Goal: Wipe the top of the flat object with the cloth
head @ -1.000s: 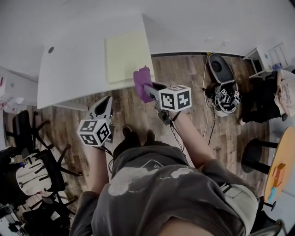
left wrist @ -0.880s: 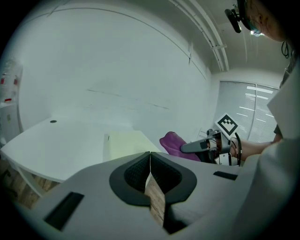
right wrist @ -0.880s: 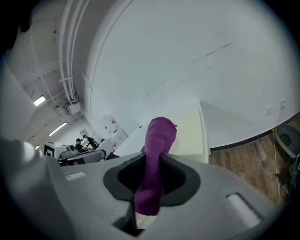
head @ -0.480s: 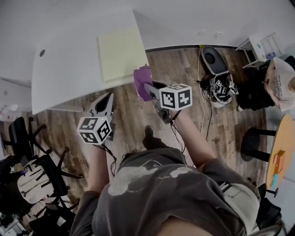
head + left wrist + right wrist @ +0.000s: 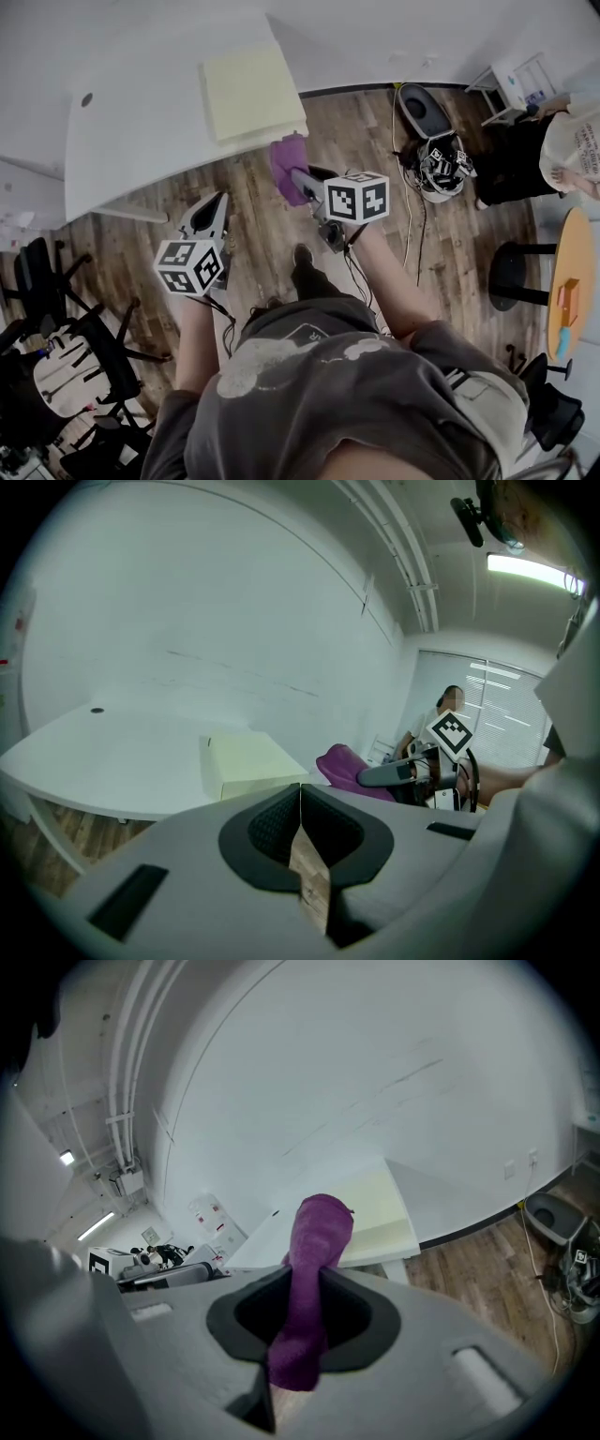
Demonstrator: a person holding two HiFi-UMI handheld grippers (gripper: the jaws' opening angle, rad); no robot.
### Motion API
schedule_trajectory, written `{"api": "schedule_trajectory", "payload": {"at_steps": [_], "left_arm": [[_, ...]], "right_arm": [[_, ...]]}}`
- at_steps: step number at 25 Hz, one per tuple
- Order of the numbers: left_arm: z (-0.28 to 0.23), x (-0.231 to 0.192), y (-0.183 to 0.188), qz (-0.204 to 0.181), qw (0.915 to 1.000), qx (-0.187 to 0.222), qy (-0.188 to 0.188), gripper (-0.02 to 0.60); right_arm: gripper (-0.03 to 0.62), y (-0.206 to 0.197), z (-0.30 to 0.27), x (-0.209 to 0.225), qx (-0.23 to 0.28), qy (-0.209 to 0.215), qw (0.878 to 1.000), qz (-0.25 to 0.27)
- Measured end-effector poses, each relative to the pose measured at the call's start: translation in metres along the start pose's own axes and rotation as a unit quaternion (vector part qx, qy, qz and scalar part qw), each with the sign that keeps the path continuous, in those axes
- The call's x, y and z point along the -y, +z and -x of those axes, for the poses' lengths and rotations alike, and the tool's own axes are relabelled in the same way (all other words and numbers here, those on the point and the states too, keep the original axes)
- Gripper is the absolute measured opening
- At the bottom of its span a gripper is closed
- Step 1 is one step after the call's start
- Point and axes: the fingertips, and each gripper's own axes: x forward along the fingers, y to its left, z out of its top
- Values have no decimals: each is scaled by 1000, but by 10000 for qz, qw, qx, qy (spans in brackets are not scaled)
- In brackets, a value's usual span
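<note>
Only one shoe (image 5: 302, 255) now shows, stepped forward, and the flat object (image 5: 251, 89) sits higher in view.

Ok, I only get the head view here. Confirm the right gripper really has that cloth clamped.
Observer: Confirmed. In the right gripper view, the right gripper has its fingers shut on the purple cloth, which sticks up past them.
Operator: Now check the left one.
Observer: The left gripper has its fingers pressed together with nothing between them.
Operator: Give me the pad from the side.
Observer: In the left gripper view, the yellow pad shows as a thick slab lying flat at the white table's near edge, with the cloth just right of it.
</note>
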Motion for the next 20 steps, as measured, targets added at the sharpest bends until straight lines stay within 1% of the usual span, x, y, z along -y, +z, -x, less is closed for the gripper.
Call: {"api": "schedule_trajectory", "payload": {"at_steps": [6, 11, 14, 20], "left_arm": [[34, 12, -6, -114, 9997, 108, -159, 0], [55, 23, -6, -169, 9993, 212, -245, 0], [66, 29, -9, -203, 9990, 262, -288, 0], [84, 37, -22, -104, 9988, 291, -379, 0]], "right_arm": [[75, -21, 17, -37, 162, 7, 9999, 17], [74, -32, 37, -55, 226, -123, 9995, 171], [74, -39, 46, -66, 284, -126, 9993, 197], [74, -59, 60, -82, 253, -157, 9992, 283]]}}
